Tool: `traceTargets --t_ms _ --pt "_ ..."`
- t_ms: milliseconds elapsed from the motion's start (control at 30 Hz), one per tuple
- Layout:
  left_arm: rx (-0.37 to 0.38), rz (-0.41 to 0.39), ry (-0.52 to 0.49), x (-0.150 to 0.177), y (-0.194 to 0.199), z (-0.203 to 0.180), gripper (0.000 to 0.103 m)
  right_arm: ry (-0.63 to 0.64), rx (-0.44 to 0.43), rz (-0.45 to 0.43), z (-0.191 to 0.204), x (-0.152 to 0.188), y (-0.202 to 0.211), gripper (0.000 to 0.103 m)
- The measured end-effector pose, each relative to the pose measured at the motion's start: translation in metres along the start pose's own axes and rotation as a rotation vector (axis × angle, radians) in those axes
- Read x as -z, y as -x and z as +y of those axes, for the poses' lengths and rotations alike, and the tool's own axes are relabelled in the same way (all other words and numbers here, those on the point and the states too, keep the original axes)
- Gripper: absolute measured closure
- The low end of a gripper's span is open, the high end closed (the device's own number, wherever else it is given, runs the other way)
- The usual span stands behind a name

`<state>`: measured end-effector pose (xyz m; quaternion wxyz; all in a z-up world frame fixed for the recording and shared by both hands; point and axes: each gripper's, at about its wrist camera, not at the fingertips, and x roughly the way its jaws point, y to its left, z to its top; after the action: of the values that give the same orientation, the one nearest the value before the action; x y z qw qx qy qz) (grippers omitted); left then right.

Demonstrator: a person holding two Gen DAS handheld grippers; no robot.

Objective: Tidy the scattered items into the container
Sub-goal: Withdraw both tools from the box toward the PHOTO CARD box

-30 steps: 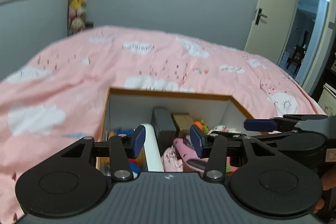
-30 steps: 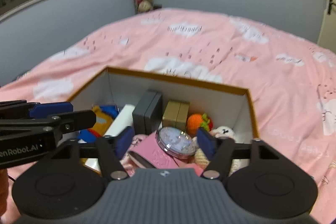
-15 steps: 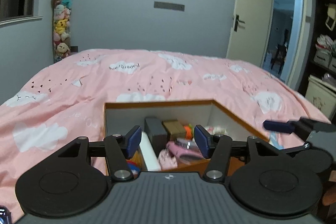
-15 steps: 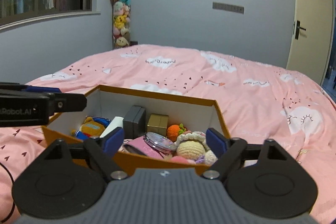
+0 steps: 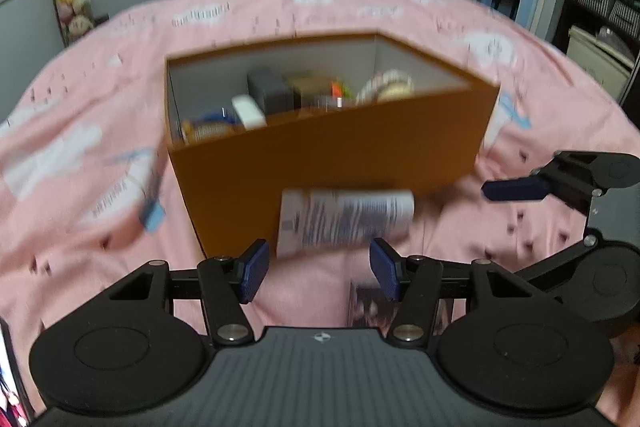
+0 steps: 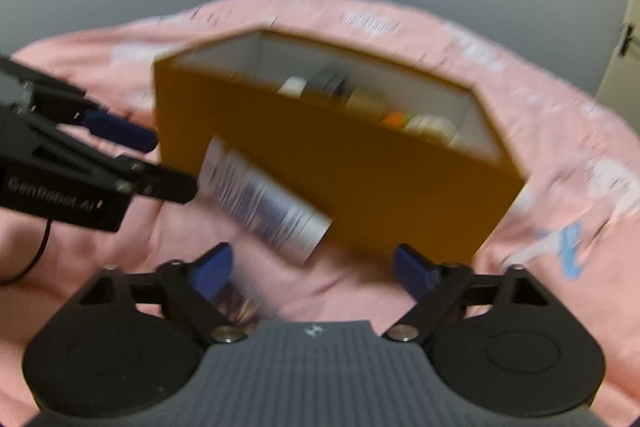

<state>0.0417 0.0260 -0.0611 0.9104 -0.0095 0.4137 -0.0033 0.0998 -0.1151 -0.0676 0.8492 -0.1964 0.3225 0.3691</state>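
An orange box (image 5: 328, 151) with white inside walls sits on the pink bed and holds several small items; it also shows in the right wrist view (image 6: 360, 163). A white tube with printed text (image 5: 344, 219) lies on the bedding against the box's front wall, also in the right wrist view (image 6: 268, 203). My left gripper (image 5: 318, 269) is open and empty, just short of the tube. My right gripper (image 6: 312, 267) is open and empty, near the tube's end. A dark photo card (image 5: 368, 307) lies under the left gripper.
The pink cloud-print bedspread (image 5: 80, 155) surrounds the box. A white packet with blue print (image 5: 132, 191) lies left of the box. The right gripper shows at the right of the left wrist view (image 5: 560, 183). A doorway and shelves stand at the far right.
Both grippers have pulled back and tilted down from over the box. The box front and the tube on the bedding have come into view. Both views are motion-blurred.
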Motion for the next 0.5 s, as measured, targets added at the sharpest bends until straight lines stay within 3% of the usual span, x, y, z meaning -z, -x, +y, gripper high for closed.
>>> traceTargets --t_ms 267,500 --pt "0.010 0.121 -0.021 0.021 -0.017 -0.003 0.038 0.028 -0.069 0.172 0.017 0.025 -0.032 0.046" --pt "0.022 0.189 -0.020 0.029 -0.026 -0.005 0.038 -0.014 -0.112 0.240 0.016 0.036 -0.046 0.044"
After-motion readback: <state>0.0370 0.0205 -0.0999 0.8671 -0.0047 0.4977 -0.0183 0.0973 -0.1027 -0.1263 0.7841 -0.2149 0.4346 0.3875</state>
